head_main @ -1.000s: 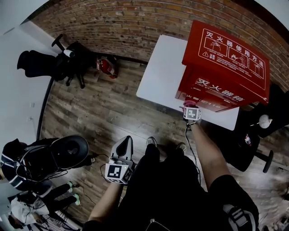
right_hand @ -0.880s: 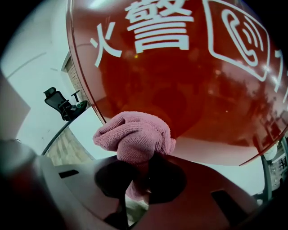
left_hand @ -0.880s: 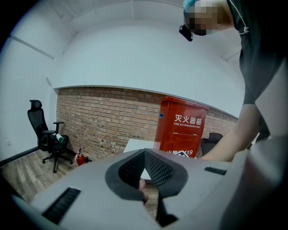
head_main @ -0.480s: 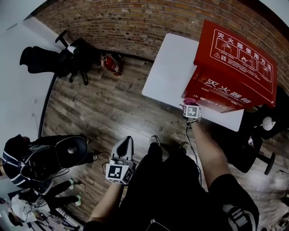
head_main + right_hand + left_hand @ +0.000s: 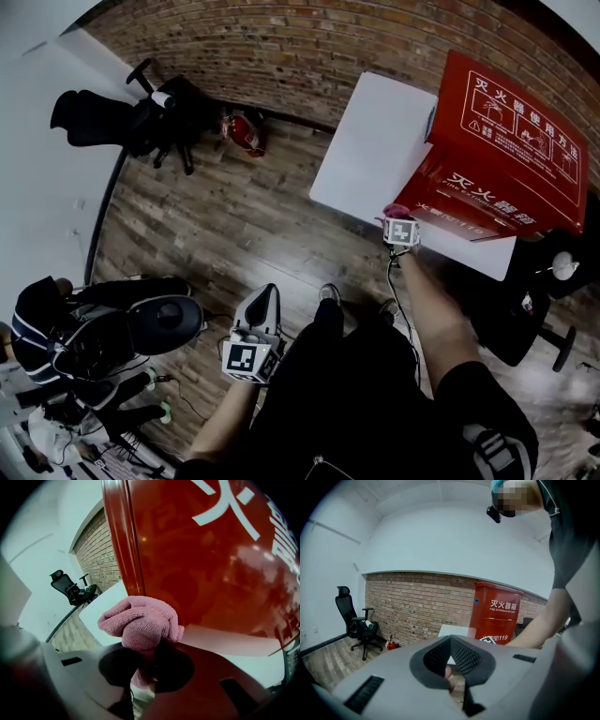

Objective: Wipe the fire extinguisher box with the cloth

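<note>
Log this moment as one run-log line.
right gripper: shut on pink cloth, at lower front of red fire extinguisher box | box: on white table | left gripper: shut, empty, away from table

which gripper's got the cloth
The right gripper, shut on the pink cloth close by the red box; the left gripper holds nothing.

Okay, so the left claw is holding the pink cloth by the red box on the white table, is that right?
Not quite. It is the right claw that is holding the pink cloth by the red box on the white table, as the right gripper view shows. The left claw holds nothing, its jaws together.
</note>
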`<control>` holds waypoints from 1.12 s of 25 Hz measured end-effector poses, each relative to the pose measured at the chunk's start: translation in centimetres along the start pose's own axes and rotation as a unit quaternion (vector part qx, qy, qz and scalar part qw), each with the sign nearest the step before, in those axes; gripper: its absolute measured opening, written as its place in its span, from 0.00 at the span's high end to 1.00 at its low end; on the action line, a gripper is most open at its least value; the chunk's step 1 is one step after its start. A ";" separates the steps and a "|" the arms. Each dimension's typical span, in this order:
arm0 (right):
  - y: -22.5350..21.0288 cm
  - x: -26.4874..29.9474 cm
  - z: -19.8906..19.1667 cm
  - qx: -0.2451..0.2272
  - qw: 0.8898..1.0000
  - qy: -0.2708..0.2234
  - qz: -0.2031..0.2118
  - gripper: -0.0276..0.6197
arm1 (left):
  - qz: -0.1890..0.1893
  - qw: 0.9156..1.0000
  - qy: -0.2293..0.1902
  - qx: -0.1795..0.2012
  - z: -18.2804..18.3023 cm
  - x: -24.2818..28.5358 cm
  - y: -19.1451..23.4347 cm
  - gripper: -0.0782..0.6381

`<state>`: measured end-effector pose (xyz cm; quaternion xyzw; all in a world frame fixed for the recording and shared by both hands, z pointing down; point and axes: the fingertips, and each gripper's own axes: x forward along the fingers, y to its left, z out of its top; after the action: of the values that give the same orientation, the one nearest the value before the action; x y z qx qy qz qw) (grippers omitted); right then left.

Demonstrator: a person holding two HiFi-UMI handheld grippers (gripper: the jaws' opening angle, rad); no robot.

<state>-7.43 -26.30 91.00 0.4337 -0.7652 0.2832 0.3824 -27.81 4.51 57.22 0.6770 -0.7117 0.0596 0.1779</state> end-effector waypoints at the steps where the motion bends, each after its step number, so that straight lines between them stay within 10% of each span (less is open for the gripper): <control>1: 0.1 -0.1 0.0 0.001 1.000 0.001 -0.003 0.84 | 0.001 1.000 -0.001 0.001 0.1 0.0 0.3 0.86; 11: 0.9 -0.7 0.1 0.015 1.000 -0.005 -0.011 0.84 | -0.029 0.999 0.002 0.013 1.2 1.0 2.4 0.86; 28: -0.3 -17.1 1.5 0.024 0.987 -0.161 -0.006 0.84 | -0.212 0.976 -0.022 0.033 4.5 7.4 -5.3 0.86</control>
<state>-2.01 -19.90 75.98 0.4876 -0.8070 0.2257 0.2449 -23.50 -4.37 54.68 0.8192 -0.5532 0.0284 0.1484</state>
